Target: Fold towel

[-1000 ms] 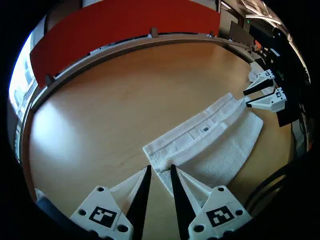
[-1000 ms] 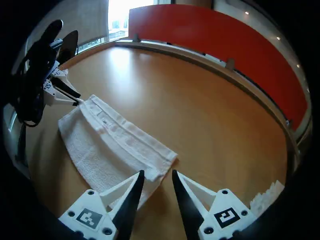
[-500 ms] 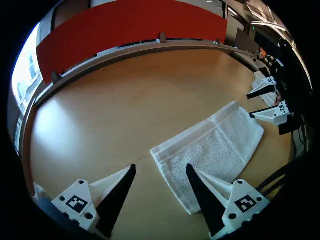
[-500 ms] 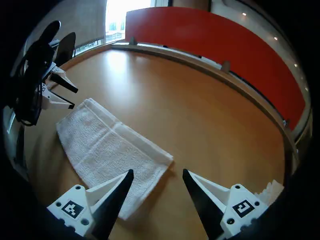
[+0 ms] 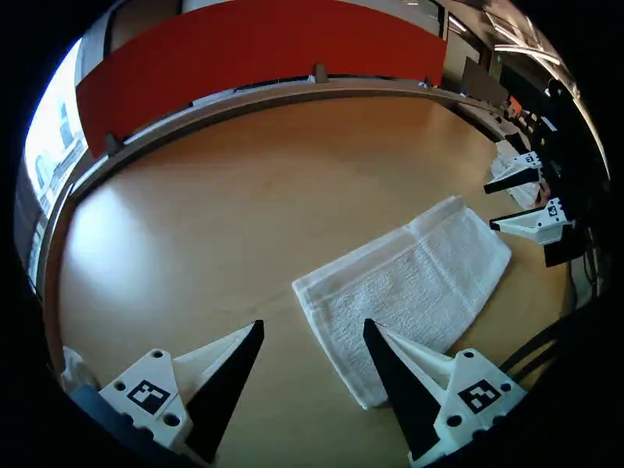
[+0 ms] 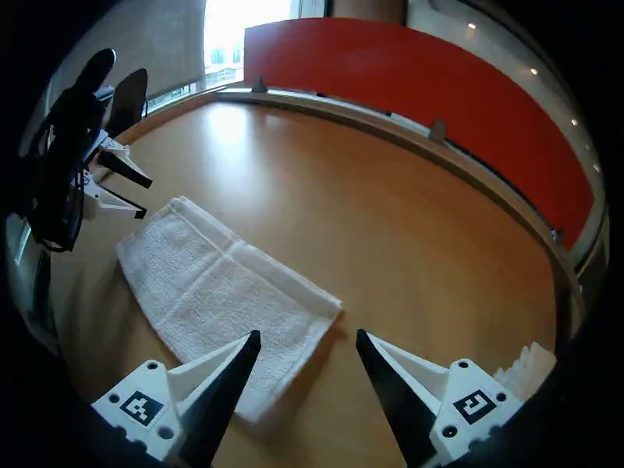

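Note:
A white towel (image 5: 405,285) lies folded flat on the wooden table (image 5: 234,195), a long strip with its doubled edge on the far side. My left gripper (image 5: 312,324) is open just above the towel's near end, its right finger over the cloth, holding nothing. My right gripper (image 5: 489,208) hovers open at the towel's other end, off the cloth. In the right gripper view the towel (image 6: 226,292) runs from the open right gripper (image 6: 308,335) out to the left gripper (image 6: 147,200), held by a dark-sleeved hand.
A red divider panel (image 5: 257,54) stands along the table's far edge (image 6: 437,86). Another white cloth (image 5: 515,168) lies beyond the right gripper, and it sits in the corner (image 6: 530,366) of the right gripper view. Bare wood stretches behind the towel.
A second ago both grippers were shut on the towel's top layer at its ends. They opened and let it go; the layer now lies flat. Both have drawn back slightly.

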